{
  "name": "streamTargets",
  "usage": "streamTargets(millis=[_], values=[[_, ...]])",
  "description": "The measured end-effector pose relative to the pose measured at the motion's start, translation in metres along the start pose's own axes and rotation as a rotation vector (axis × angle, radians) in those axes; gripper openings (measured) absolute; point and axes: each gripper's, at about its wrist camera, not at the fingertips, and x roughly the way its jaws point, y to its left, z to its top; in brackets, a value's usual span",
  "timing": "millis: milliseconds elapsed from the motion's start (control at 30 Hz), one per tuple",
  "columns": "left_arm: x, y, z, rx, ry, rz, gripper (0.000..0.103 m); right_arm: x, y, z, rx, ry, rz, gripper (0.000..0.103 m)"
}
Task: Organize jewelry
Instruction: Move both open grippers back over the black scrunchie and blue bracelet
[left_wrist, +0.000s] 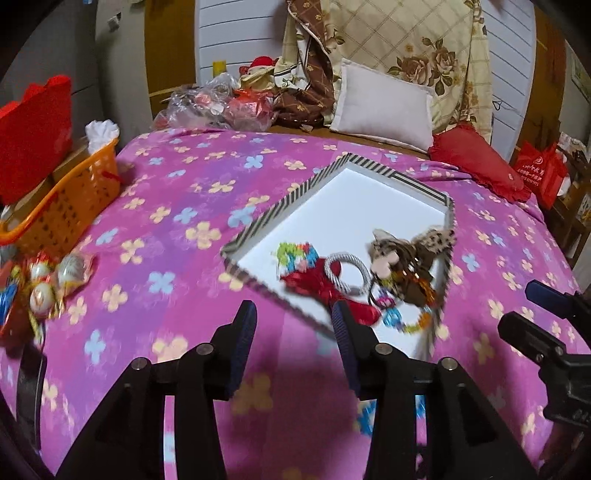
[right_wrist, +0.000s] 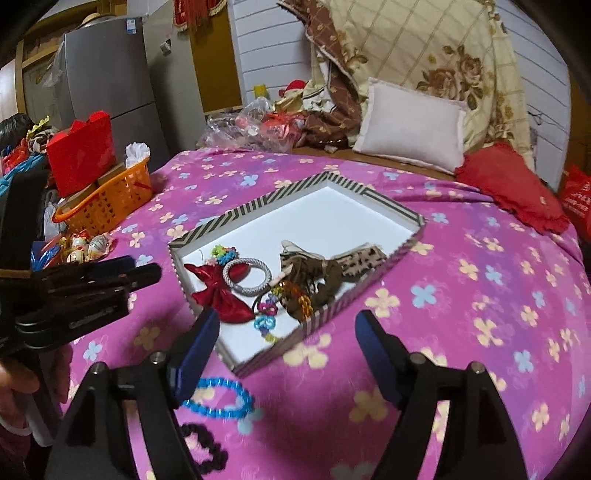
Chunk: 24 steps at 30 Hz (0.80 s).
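A shallow tray with a striped rim (left_wrist: 258, 221) (right_wrist: 207, 229) and a white floor lies on the pink flowered bedspread. In its near end are a red bow (right_wrist: 221, 295), a grey hair ring (right_wrist: 255, 261), a leopard-print bow (right_wrist: 332, 269) and small coloured bead pieces (right_wrist: 266, 314). A blue bead bracelet (right_wrist: 221, 397) and a dark bead bracelet (right_wrist: 207, 446) rest on the bedspread outside the tray's near corner. My left gripper (left_wrist: 293, 317) hovers open and empty short of the tray's near rim. My right gripper (right_wrist: 288, 325) stands wide open, nothing between its fingers, above the near corner.
An orange basket (right_wrist: 107, 199) and a red box (right_wrist: 81, 155) sit at the bed's left edge, with painted ornaments (left_wrist: 48, 280) beside them. A white pillow (right_wrist: 410, 136), a red cushion (right_wrist: 517, 188) and crumpled bags (right_wrist: 255, 125) lie beyond the tray.
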Motion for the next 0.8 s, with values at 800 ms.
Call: streamTargets(millis=[800], values=[[-0.055, -0.021, -0.076, 0.025, 0.018, -0.003, 0.034, -0.041, 0.000, -0.063, 0.011, 0.079, 0.002, 0.084]])
